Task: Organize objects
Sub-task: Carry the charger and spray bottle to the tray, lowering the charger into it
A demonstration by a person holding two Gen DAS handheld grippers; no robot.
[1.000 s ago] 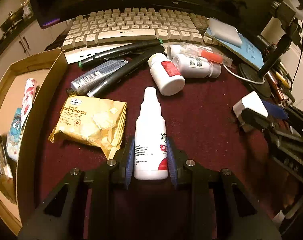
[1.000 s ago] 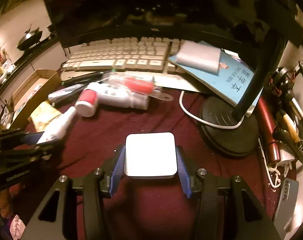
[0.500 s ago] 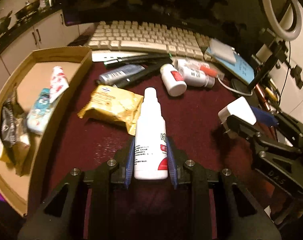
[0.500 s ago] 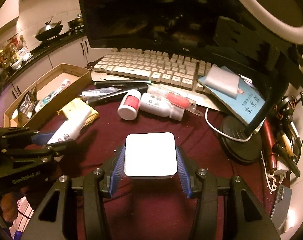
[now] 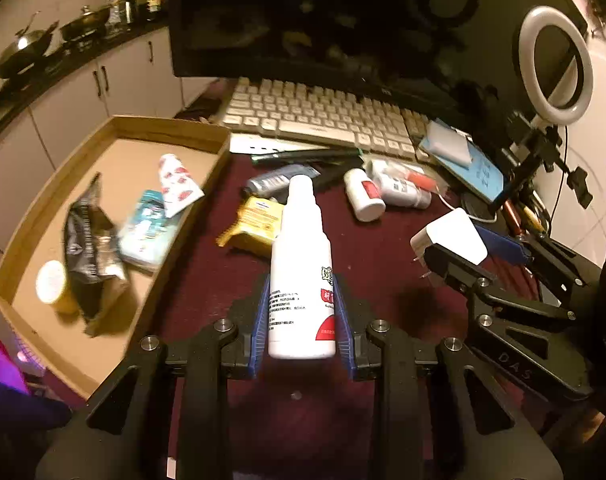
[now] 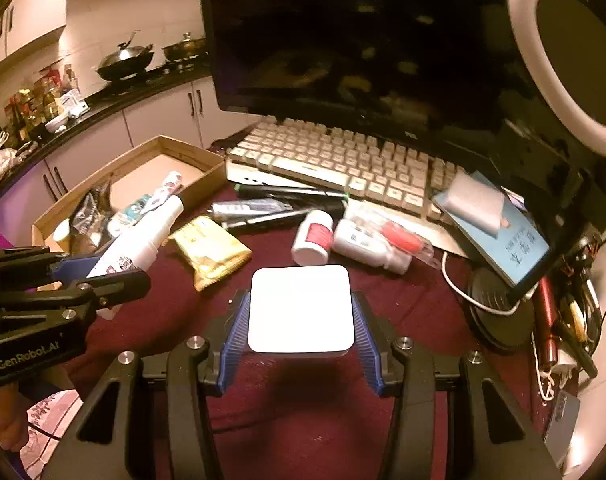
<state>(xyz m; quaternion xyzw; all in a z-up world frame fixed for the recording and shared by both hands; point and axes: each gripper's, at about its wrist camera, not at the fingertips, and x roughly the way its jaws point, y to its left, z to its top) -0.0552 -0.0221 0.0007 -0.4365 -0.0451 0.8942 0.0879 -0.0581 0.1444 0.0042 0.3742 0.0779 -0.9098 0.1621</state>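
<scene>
Cardboard box (image 5: 115,128) contents blurred. Right of box, left hand-held gripper (image 5: 303,320) tilts down above the desk (image 5: 383,264), clamping white spray bottle (image 5: 301,264). Further right, right hand-held gripper (image 6: 301,312) clamps white square charger (image 6: 301,308), prongs hidden in its own view.

The left gripper (image 5: 302,324) clamps a white spray bottle (image 5: 301,272) between its blue pads, nozzle pointing away. Beyond the jaws lie a yellow cracker packet (image 5: 255,222) and a white pill bottle (image 5: 363,196). To their left sits a cardboard box (image 5: 119,124) holding snack packets. To their right, the right gripper (image 5: 455,258) grips a white charger (image 5: 453,238).
</scene>
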